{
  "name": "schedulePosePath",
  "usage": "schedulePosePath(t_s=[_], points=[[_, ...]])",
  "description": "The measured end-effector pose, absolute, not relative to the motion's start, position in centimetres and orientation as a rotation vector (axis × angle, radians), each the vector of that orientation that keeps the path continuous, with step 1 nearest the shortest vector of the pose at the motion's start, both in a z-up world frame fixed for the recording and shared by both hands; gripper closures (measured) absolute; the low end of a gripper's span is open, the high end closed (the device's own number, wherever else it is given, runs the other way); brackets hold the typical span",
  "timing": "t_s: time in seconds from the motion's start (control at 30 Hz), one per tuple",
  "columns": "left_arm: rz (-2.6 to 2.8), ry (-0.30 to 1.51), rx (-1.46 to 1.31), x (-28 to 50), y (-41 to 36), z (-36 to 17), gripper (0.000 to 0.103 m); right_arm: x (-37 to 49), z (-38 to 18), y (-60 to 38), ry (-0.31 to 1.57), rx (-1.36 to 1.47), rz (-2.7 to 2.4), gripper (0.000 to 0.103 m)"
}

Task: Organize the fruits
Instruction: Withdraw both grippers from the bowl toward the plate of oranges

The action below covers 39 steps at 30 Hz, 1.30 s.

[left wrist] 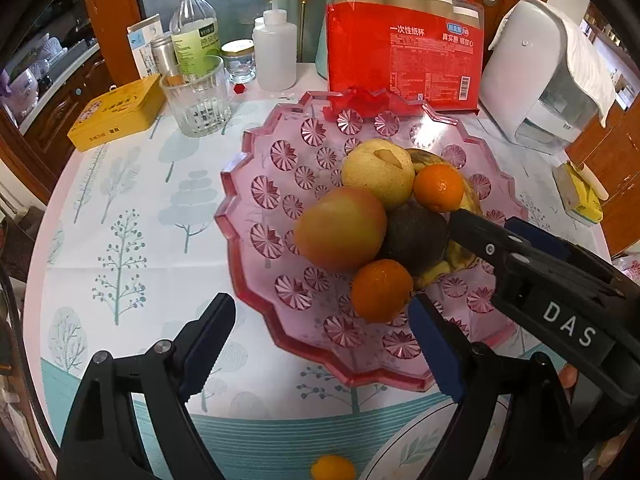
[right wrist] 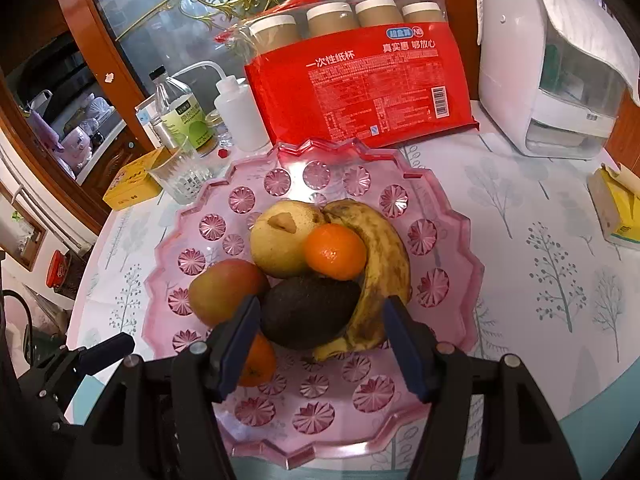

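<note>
While both hand-held grippers hover open and empty, the left hand-held gripper (left wrist: 324,344) wide, the right hand-held gripper (right wrist: 320,344) narrower, fruit fills the pink faceted glass bowl (right wrist: 448,204).

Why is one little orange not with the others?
A small orange sits alone on the table, outside the pink tray where the other fruit is piled. The banana also looks overripe, with brown spots.

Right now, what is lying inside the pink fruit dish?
The pink dish holds an apple, a pear, a banana, a dark avocado and two oranges. Whatever lies beneath the pile is covered.
</note>
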<state>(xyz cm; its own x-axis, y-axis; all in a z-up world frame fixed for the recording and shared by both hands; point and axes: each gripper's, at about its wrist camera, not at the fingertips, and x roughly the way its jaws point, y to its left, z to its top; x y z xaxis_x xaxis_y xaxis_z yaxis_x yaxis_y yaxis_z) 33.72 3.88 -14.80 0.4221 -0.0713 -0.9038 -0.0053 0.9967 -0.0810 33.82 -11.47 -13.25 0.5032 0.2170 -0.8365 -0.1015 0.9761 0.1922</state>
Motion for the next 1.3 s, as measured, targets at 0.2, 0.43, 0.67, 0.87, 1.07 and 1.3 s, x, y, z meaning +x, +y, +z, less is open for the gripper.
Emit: schedulePosePath(t_s=[0.2,0.43,0.67,0.87,1.07,1.3], points=[[-0.037,1.115,-0.068,32.8,4.4,-13.3,0.016,33.0,-12.0,-11.3,1.027,0.126,0.189,0.039],[-0.05,1.081,-0.049,31.3,4.4,-10.8,0.016,31.2,-9.1,-11.2,0.999,0.13,0.187,0.039],[-0.081,1.037,-0.039,28.6,4.3,-8.1,0.016,28.2,-5.6,-11.2,0.957,0.127,0.177,0.039],[-0.124,1.011,-0.051,25.7,4.5,-6.1,0.016,24.8,-2.9,-11.4,0.921,0.107,0.153,0.039],[-0.177,0.987,-0.037,22.7,4.5,-4.7,0.016,20.8,-0.9,-12.3,0.892,0.105,0.11,0.039],[-0.229,0.96,-0.014,20.0,4.3,-3.6,0.015,16.4,0.1,-13.7,0.877,0.099,0.051,0.039]])
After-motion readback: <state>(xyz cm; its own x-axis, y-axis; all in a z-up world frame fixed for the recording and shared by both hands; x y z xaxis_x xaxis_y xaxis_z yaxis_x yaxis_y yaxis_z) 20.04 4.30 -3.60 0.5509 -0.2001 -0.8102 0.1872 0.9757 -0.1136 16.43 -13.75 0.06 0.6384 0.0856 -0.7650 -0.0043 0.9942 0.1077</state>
